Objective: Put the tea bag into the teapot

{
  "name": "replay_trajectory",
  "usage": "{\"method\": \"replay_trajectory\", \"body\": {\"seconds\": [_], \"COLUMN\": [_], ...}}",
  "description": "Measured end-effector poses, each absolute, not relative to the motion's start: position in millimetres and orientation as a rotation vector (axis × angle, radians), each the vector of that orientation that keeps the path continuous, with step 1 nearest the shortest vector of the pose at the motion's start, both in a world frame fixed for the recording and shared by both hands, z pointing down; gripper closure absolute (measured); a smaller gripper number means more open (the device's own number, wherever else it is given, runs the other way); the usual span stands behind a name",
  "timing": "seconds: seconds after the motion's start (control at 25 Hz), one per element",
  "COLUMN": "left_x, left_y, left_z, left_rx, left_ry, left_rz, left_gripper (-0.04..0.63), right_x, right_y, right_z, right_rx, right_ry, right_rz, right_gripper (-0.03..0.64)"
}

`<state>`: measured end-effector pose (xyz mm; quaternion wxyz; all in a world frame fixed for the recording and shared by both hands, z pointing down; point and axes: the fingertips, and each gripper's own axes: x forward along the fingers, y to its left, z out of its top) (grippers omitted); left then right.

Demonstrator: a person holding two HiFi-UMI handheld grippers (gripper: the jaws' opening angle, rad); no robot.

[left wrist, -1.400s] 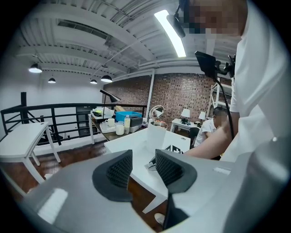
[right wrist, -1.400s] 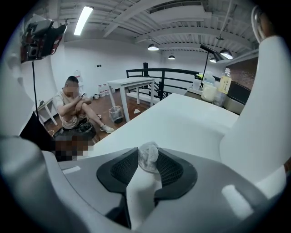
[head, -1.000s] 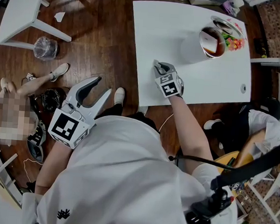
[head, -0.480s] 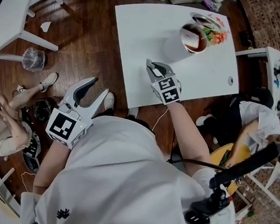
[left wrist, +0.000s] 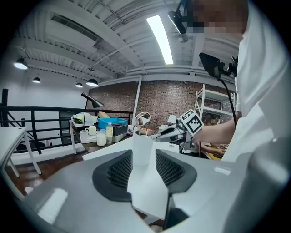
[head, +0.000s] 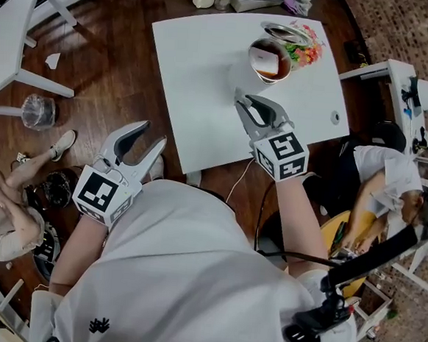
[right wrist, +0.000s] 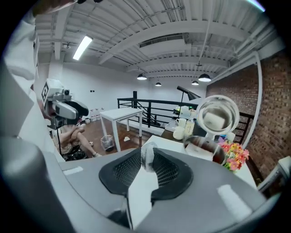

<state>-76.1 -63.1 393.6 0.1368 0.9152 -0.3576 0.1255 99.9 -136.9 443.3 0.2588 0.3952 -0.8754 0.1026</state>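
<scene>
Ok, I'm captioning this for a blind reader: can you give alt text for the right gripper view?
The right tool is shut on a pale tea bag, held over a white table. Ahead to the right stands a glass teapot, lid tipped open, reddish-brown liquid inside, flowers beside it.

A white table (head: 198, 91) on a brown wood floor (head: 111, 77).
A glass teapot (head: 269, 60) stands near its far edge, bright flowers (head: 304, 52) just beside it.
</scene>
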Motion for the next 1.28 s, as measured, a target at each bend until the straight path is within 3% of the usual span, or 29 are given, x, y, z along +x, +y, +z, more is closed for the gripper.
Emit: {"method": "replay_trajectory", "body": {"seconds": [0.52,1.28], "left_x": [-59,-106], "left_y": [-71,-66], "left_z": [392,396], "left_rx": [2.664,2.546], "left_ry": [-1.005,-1.186], "left_rz": [0.368,0.398], "left_gripper": [0.462,0.462], "right_x": [163,191], "right_y": [-170,-274], "right_z": [379,451], "right_rx": [1.217,1.218], "right_ry": [-2.361,-2.190], "right_rz": [0.195,0.236], "right_gripper": [0.540,0.540]}}
